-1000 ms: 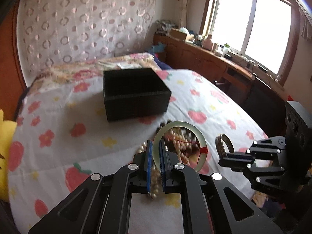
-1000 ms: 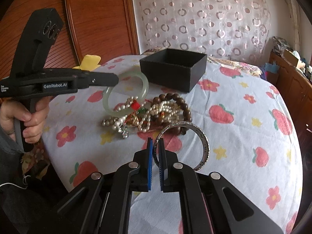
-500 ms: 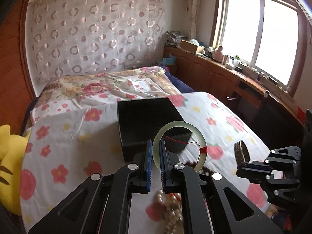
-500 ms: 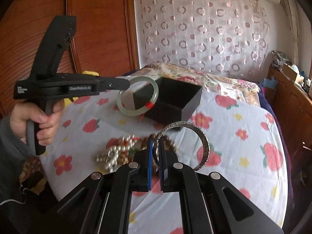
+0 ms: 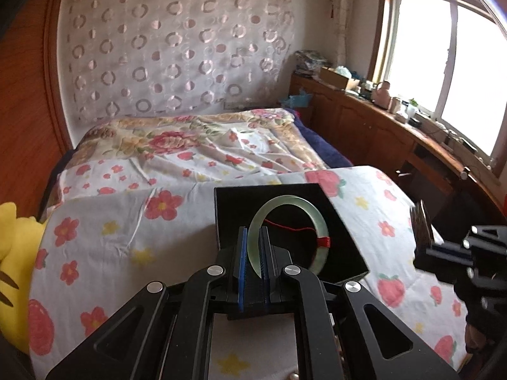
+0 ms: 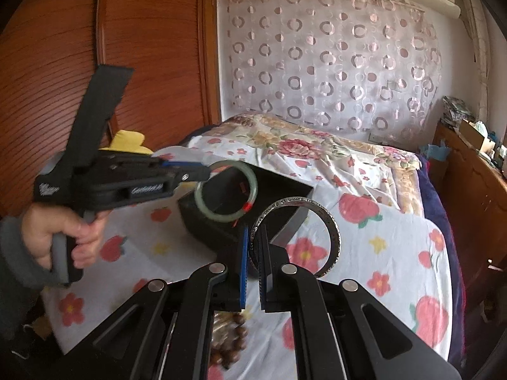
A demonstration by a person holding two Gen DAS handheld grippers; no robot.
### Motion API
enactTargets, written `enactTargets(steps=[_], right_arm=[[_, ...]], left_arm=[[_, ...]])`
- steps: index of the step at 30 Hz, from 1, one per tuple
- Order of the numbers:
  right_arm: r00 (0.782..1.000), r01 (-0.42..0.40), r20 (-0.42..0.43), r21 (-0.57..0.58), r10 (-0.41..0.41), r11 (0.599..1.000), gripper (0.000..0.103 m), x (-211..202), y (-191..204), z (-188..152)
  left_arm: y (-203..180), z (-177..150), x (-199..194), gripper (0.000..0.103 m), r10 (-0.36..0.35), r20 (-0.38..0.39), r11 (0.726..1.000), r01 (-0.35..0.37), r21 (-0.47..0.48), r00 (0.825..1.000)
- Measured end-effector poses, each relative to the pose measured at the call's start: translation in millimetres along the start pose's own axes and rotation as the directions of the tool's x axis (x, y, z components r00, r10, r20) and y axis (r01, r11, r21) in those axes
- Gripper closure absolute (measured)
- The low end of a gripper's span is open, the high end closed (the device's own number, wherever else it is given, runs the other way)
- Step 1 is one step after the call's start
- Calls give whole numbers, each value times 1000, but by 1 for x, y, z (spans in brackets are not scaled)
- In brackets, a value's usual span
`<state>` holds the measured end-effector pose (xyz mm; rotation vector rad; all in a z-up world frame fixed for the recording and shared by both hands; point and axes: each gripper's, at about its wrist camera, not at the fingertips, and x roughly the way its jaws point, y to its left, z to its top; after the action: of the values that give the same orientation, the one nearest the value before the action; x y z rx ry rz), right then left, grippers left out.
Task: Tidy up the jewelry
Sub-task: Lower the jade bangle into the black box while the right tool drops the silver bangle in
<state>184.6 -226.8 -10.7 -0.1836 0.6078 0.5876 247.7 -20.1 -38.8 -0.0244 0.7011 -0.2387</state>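
My left gripper [image 5: 252, 240] is shut on a pale green jade bangle [image 5: 320, 221] with a red thread, held above the open black box [image 5: 342, 240] on the bed. In the right wrist view the left gripper [image 6: 202, 171] holds the jade bangle [image 6: 221, 218] over the black box [image 6: 285, 186]. My right gripper [image 6: 253, 247] is shut on a silver bangle [image 6: 332, 231], raised just right of the box; it shows at the right edge of the left wrist view [image 5: 421, 224]. Part of the bead pile [image 6: 231, 345] shows below my right gripper.
The bed has a white sheet with red flowers [image 5: 126, 228] and a floral quilt [image 5: 177, 136] behind. A yellow plush [image 5: 12, 253] lies at the left edge. A wooden cabinet [image 5: 396, 133] runs along the window side.
Both grippers have risen and moved forward from the jewelry pile toward the black box, each carrying its bangle. The jade bangle now hangs over the box opening.
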Motion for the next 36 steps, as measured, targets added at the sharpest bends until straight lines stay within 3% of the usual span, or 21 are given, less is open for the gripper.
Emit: enactTargets(steps=[10, 20, 23, 26, 28, 36], right_arm=[[998, -64, -27, -32, 63, 997, 96, 43, -6, 25], [992, -109, -76, -67, 104, 992, 96, 80, 9, 42], [989, -102, -112, -58, 95, 993, 96, 96, 10, 43], [989, -69, -133, -42, 63, 997, 91, 107, 9, 42], [991, -34, -130, -35, 29, 999, 86, 109, 8, 43], [997, -37, -74, 2, 37, 999, 83, 73, -3, 44]], left_arm=[[1, 1, -7, 96, -18, 14, 1000, 18, -17, 1000], [30, -17, -43, 95, 33, 39, 999, -32, -32, 999], [38, -24, -52, 75, 59, 47, 998, -58, -22, 997], [46, -28, -56, 69, 68, 47, 998, -68, -18, 997], [50, -31, -58, 61, 67, 46, 997, -66, -27, 997], [38, -52, -71, 31, 53, 65, 999, -53, -3, 996]])
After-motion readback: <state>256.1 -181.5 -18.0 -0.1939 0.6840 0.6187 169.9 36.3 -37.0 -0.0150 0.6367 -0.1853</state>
